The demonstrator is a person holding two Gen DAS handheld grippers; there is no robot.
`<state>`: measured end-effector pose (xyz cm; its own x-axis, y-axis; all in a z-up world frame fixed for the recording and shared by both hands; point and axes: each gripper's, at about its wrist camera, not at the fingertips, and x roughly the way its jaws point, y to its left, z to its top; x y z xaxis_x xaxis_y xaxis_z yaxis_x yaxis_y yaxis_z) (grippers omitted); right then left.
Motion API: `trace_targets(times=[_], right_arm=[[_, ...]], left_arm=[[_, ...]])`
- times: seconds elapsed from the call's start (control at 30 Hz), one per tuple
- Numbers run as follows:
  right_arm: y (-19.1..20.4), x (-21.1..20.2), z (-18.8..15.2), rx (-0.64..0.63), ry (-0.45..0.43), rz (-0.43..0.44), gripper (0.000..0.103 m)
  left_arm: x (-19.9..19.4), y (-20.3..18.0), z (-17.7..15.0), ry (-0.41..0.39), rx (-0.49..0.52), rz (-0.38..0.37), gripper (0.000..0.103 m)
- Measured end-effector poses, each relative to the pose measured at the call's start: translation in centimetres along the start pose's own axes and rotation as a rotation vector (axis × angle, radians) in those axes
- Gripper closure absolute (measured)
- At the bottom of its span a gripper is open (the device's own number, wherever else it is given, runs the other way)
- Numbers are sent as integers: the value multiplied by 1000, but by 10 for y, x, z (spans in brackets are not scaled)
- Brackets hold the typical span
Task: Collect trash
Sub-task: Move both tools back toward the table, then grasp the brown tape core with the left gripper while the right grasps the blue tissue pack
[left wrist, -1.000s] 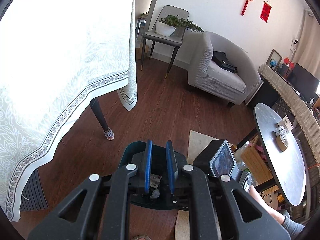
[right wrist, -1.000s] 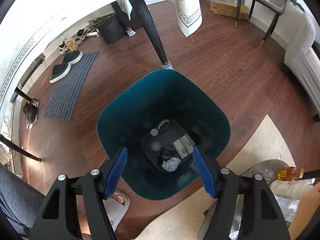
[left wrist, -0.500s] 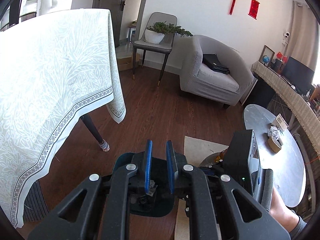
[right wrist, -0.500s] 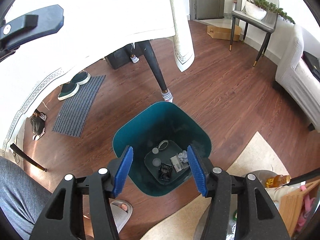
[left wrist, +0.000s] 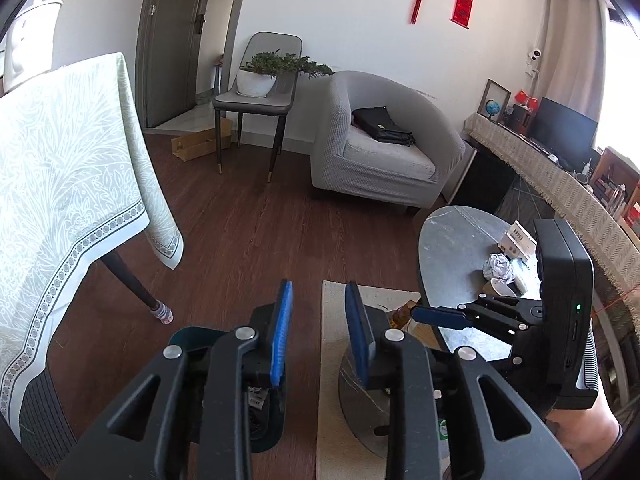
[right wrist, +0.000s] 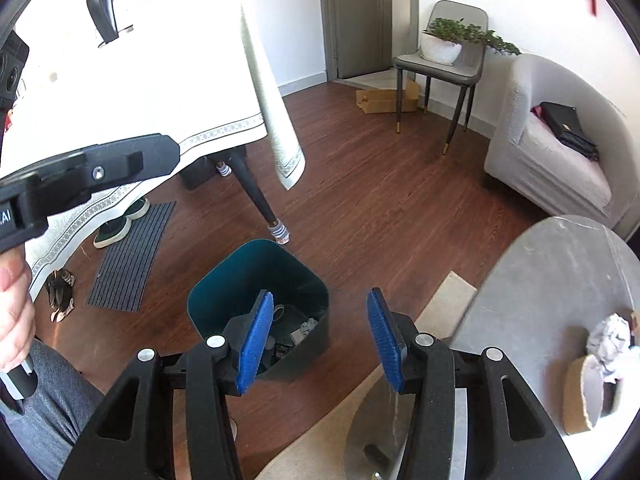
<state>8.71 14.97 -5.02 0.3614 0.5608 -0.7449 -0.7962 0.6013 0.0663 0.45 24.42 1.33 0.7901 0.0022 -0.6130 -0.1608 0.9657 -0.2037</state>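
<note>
Above teal bin (right wrist: pixel 256 276), both grippers empty: left gripper (left wrist: pixel 320 328) jaws narrow, just opening; right gripper (right wrist: pixel 320 336) jaws moderately apart, just closing. Crumpled paper (left wrist: pixel 498 266) lay on round grey table (left wrist: pixel 452 240). Advice: widen jaws, straddle wad, pinch its middle.

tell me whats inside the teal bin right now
The teal bin holds a crumpled white wad and dark scraps at the bottom. The right claw finger covers part of the inside, so more may lie hidden.
</note>
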Motion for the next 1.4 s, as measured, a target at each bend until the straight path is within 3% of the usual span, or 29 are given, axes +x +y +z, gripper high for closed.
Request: trace_targets(times=[0.63,0.77,1.1,1.4], right_arm=[[-135,-109,-77,193,-45,-227,53],[-162,-130,-98,249,-53,-271,47],[-209,-157,-123,336,-86,-291,32],[-218,-145,-134,298,-28,-271,25]], left_arm=[[63,-149,-11,76,109,-172,46],[79,-175,-17,108,131,-190,42],[122,-222,-36,185,157,-175,39],[152,-236,-40,232,162,-106,39]])
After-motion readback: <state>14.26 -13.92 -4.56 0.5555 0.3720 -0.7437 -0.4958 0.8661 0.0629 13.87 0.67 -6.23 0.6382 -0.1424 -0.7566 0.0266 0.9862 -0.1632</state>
